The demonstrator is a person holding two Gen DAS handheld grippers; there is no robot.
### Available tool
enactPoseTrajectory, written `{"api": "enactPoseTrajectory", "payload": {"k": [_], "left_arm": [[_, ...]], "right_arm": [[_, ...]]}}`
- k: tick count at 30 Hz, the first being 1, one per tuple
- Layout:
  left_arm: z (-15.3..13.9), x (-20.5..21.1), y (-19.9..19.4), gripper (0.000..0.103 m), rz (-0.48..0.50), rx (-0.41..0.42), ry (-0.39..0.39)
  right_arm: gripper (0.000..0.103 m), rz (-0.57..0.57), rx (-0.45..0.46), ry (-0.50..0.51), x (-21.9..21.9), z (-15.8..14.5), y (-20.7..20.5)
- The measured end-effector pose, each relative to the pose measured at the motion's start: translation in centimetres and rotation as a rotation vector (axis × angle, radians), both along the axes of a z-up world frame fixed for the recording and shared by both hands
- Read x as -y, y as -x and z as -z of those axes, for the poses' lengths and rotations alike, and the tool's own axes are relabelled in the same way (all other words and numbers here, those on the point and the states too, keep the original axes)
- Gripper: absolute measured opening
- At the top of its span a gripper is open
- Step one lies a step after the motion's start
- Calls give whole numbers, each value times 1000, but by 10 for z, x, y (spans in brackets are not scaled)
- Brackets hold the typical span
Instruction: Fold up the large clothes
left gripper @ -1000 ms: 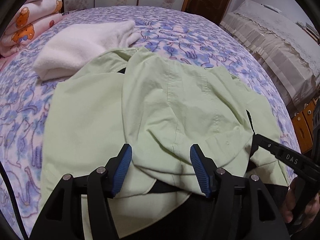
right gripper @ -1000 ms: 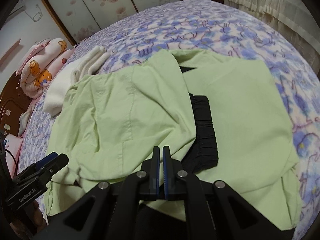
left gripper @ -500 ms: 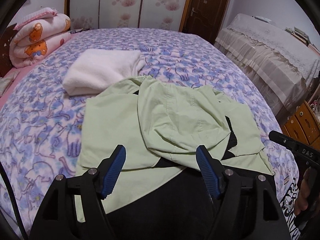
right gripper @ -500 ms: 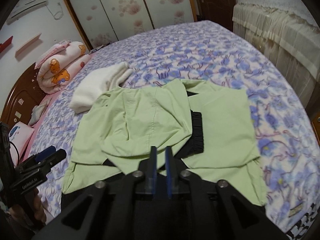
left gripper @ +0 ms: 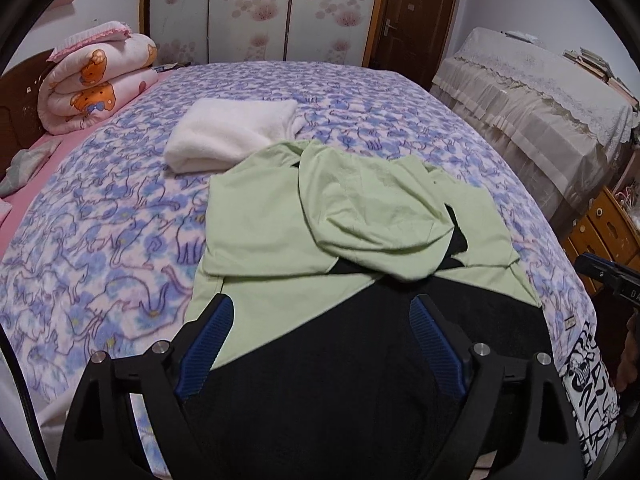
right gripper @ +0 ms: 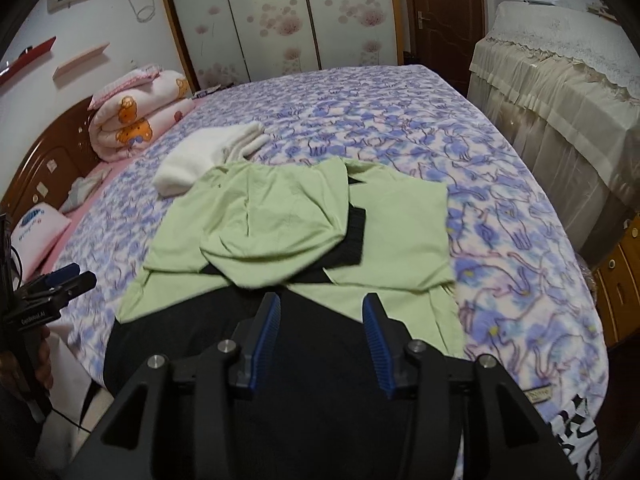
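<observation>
- Far left: a rolled pink quilt [left gripper: 96, 76] with bear prints sits against the dark wooden headboard [right gripper: 48, 168], well apart from the work area.
- Bed cover [left gripper: 100, 232], blue-and-pink floral: a broad bare stretch lies left of the garment, reaching to the left bed edge.
- White folded towel [left gripper: 228, 136] lies beyond the garment's far left corner, just touching or just beside it; cannot tell which.
- Light green garment [left gripper: 264, 216] with black lining lies near the front edge of the bed, roughly centred. Both side panels are folded inward; the top flap [left gripper: 372, 216] is bunched and rounded, not flat. A black ribbed band [right gripper: 354, 236] shows at the flap's right. The near black part hangs toward the front bed edge.
- Left gripper [left gripper: 320, 344]: jaws spread wide, having just been opening; nothing between the blue pads [left gripper: 208, 344], which stand above the garment's near part, clear of it.
- Right gripper [right gripper: 322, 330]: jaws parted to a moderate gap, having just been opening; nothing pinched between them.
- Right of the garment: a narrower strip of bare cover runs to the right bed edge [right gripper: 576, 320].
- Far right: a cloth-draped piece of furniture [right gripper: 560, 92] stands beside the bed, a narrow aisle between them.
</observation>
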State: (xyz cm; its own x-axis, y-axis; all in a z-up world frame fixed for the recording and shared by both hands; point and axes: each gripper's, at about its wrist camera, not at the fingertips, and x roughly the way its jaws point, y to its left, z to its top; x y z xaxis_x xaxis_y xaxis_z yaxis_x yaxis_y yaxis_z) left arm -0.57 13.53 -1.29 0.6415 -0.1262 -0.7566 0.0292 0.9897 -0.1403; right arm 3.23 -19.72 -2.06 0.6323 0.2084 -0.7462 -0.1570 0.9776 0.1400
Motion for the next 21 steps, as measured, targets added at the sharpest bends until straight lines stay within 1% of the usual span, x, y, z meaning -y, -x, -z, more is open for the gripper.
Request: {"api": "enactPoseTrajectory", "payload": {"k": [2,3,4,7,9,13,15,17,19,21], "left_arm": [[6,-3,7,89,4,-21,7],[8,-3,9,89,7,-29,9],[12,-5,11,89,12,-43,11],[29,-11,17,89,34,-103,19],[46,-22,23,89,37,-150,27],[79,-46,35,89,7,-218,32],[96,-62,42,89,-1,-254,63],[114,-80,50,89,-16,-293,112],[130,-97,58,89,-35,-321,157],[139,-108,64,89,-51,-335,180]], "right_arm": [[45,-13,-39,-19,8,4,4],[53,-18,-66,-32,12,7,5],[58,-20,-94,-49,16,11,6],[58,-17,-157,-76,29,25,9],[58,-5,-196,-82,40,38,11],[58,46,-260,-123,70,62,15],[58,65,-291,-156,86,75,17],[58,93,-331,-178,103,90,20],[58,112,-363,-194,115,101,23],[58,121,-401,-217,128,115,31]]}}
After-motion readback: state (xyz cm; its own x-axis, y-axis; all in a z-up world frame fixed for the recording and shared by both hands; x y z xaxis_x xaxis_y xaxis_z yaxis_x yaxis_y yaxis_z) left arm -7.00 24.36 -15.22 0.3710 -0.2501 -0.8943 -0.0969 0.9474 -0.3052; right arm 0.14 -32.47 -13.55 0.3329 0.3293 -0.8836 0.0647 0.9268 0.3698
